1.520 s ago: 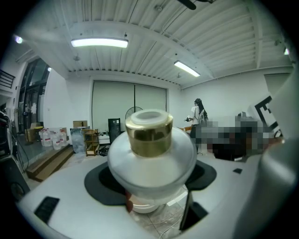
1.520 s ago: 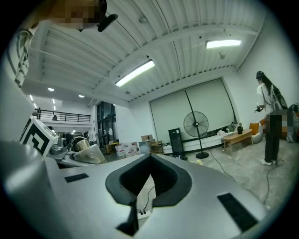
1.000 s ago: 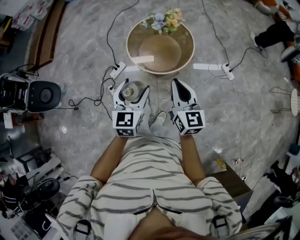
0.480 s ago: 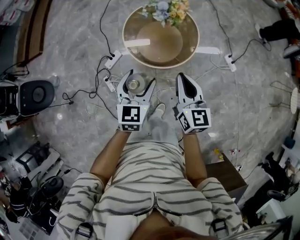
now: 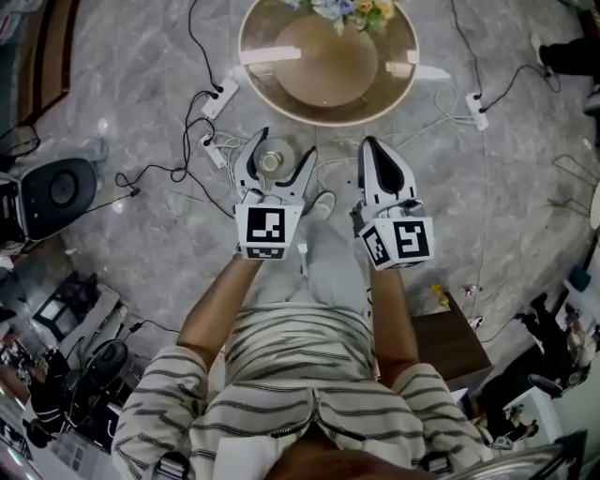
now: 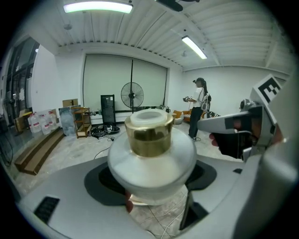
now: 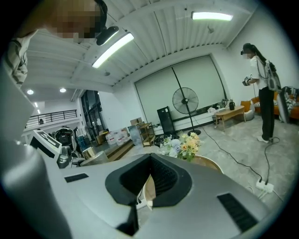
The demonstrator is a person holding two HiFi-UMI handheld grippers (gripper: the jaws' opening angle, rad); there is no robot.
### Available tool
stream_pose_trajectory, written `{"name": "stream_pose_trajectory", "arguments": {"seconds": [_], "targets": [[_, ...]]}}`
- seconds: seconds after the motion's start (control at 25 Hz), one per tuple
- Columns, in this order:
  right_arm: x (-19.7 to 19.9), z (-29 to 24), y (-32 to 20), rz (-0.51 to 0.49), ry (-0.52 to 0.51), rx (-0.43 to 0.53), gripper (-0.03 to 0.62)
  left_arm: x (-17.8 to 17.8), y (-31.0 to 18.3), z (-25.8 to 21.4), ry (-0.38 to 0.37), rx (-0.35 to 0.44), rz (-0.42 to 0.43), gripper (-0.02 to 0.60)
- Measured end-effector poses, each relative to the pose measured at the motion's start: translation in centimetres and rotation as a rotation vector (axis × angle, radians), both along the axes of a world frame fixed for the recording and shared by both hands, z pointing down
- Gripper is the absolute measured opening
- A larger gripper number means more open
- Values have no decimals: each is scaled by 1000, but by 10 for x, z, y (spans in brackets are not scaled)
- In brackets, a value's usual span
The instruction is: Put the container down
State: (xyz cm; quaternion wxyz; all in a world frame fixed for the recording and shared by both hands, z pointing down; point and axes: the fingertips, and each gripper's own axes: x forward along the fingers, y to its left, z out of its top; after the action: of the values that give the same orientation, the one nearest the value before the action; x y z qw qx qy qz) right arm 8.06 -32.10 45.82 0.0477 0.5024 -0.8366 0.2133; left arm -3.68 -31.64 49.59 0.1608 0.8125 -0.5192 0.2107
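Gold-collared container: frosted white; I pinch it in my left gripper;
Right gripper: jaws pressed together on nothing;
Table: round, just ahead

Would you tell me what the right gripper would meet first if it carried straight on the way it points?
The right gripper would most likely meet the round table near its rim, flowers beyond; its height against the tabletop is unclear.
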Motion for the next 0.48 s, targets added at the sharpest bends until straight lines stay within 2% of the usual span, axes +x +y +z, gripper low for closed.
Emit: {"name": "stream_pose_trajectory", "arguments": {"seconds": [0.2,0.48], "targets": [[-1,25,-12,13,17,-5,7,5,-13,40,8,-37,-15,336],[8,75,-13,28,36,-37,7,19,-19,89,2,-61,30,336]]}}
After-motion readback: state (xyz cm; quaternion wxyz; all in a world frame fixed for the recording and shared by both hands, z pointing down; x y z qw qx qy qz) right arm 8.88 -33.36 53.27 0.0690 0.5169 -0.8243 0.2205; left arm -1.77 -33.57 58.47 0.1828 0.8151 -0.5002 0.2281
